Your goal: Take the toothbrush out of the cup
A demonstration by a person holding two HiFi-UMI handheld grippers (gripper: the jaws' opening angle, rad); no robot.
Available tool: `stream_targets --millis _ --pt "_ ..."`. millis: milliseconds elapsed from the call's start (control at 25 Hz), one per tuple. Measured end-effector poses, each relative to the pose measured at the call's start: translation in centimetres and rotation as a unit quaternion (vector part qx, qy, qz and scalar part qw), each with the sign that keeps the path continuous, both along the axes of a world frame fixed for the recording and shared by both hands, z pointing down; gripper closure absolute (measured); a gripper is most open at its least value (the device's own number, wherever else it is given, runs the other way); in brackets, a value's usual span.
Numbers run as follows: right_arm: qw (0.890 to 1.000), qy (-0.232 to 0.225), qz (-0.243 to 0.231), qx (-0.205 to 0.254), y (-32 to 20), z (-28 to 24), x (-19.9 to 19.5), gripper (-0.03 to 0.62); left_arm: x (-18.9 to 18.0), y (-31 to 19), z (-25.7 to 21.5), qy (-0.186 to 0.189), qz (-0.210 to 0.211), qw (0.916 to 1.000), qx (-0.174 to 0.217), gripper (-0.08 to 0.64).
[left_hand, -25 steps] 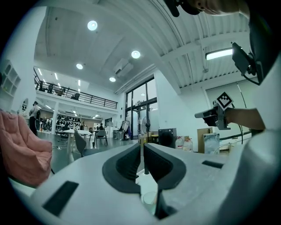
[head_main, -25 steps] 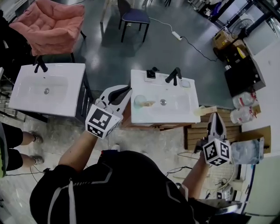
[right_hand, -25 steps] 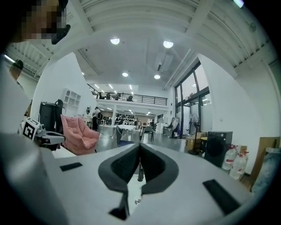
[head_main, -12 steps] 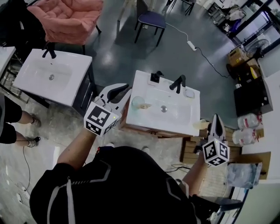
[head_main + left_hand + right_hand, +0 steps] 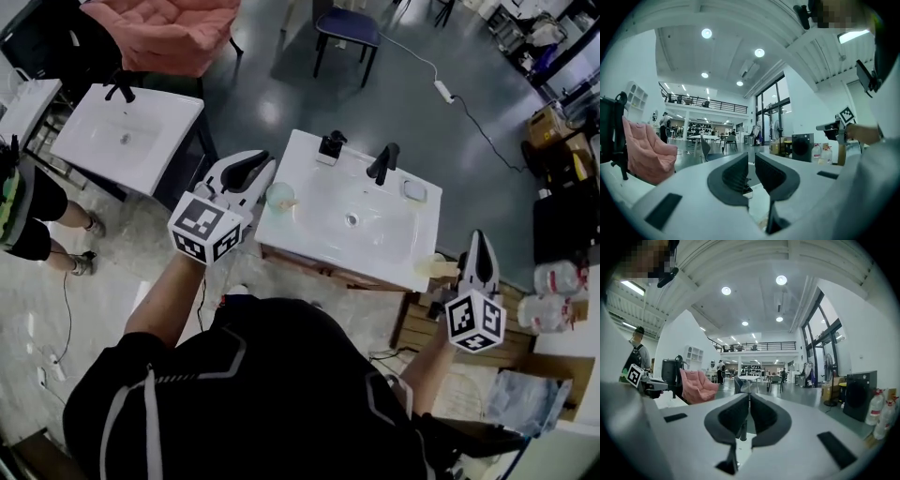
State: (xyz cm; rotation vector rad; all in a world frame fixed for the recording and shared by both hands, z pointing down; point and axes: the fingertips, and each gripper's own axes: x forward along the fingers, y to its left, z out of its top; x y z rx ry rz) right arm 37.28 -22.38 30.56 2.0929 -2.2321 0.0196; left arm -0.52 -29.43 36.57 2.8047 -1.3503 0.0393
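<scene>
Now, cup (image 5: 279, 195) w/ toothbrush (image 5: 290, 203) inside, sink's (image 5: 375, 255) left rim

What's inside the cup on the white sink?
A pale toothbrush sits in the cup, one end poking past the rim. Too small to tell which end, or whether water is inside.

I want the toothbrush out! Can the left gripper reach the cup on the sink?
Probably yes. The left gripper is right beside the cup at the sink's left corner, nothing between them. Its empty jaws have just been opening, but the gap looks narrow.
</scene>
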Motion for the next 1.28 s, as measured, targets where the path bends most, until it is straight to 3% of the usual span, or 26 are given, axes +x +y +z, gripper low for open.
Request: stream_targets --millis 360,480,680,800,1000,1280 --pt "0.999 -0.017 -0.049 0.000 -1.9 0.4 3.7 0.575 2.6 2.3 2.1 -0.024 -0.009 0.9994 -0.022 0.382" --pt "0.998 -0.015 -0.062 -0.001 -2.0 0.7 3.8 0.575 2.7 3.4 3.5 -0.051 0.004 0.9983 -0.026 0.308" --pt "0.998 -0.024 -0.051 -0.011 -1.7 1.8 4.0 0.575 2.4 4.0 8.4 -0.098 -0.005 0.9939 -0.050 0.305" --pt "0.999 -0.021 -0.040 -0.018 -1.0 2.2 3.6 0.575 2.3 3.9 10.4 -0.103 -0.009 0.9929 -0.059 0.307" --pt "0.999 -0.022 -0.012 -0.037 0.5 3.1 3.4 0.575 3.2 3.9 14.5 -0.108 0.026 0.9895 -0.093 0.307" --pt "0.998 -0.004 0.011 -0.059 3.4 3.8 2.4 0.575 4.3 2.4 19.4 -0.131 0.035 0.9852 -0.104 0.307"
